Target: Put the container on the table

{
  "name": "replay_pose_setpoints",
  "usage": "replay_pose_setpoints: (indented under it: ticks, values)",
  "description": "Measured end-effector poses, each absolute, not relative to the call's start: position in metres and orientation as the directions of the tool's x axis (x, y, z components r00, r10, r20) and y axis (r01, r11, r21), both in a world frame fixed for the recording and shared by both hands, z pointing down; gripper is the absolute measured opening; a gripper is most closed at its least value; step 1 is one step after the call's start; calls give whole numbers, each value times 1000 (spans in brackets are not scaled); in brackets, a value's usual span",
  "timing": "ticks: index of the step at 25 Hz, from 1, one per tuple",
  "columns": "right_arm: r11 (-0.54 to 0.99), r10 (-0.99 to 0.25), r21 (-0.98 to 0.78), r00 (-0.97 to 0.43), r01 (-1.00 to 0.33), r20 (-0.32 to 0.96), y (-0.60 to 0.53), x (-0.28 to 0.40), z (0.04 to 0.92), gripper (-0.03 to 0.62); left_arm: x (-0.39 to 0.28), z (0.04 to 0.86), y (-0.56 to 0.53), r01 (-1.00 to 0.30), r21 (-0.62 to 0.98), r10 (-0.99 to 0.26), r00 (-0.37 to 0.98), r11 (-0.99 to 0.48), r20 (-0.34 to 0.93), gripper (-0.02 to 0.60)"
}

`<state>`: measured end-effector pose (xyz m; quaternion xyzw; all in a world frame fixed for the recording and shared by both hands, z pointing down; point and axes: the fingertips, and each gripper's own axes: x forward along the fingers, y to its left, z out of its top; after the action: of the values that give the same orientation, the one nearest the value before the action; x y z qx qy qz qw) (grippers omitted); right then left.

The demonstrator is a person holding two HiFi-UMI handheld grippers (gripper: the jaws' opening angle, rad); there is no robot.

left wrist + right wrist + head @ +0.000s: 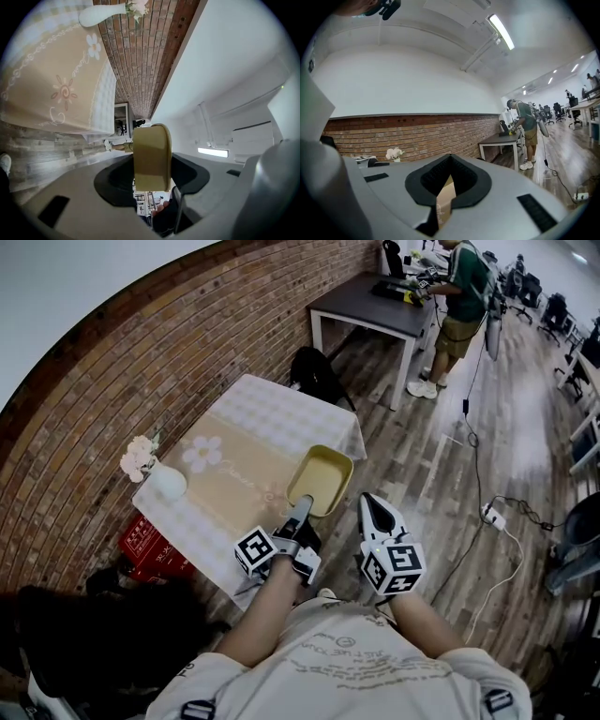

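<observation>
A shallow yellow container hangs at the near right edge of the cloth-covered table, with my left gripper shut on its near rim. In the left gripper view the container stands edge-on between the jaws of the left gripper, and the table lies off to the upper left. I cannot tell whether the container touches the cloth. My right gripper is just right of the container, off the table's edge. Its jaws are together and hold nothing. The right gripper view shows that gripper pointing level toward the brick wall.
A white vase with pale flowers stands at the table's left edge. A red box sits on the floor below it, and a black bag beyond the table. A person stands at a dark desk. Cables and a power strip lie at right.
</observation>
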<state>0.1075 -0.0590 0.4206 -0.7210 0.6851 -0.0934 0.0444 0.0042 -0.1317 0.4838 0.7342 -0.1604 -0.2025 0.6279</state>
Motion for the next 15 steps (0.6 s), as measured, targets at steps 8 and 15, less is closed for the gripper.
replay_pose_setpoints:
  ticks: [8,15]
  values:
    - [-81,-995,-200,67,-976,78,-103,134,424,2,36,499,-183,18,988,-472,877,-152,-88,225]
    - [-71,-994,-193,53,-979,96,-119,132,432,2,38,505,-201,16,990,-475,876,-137,-80,225]
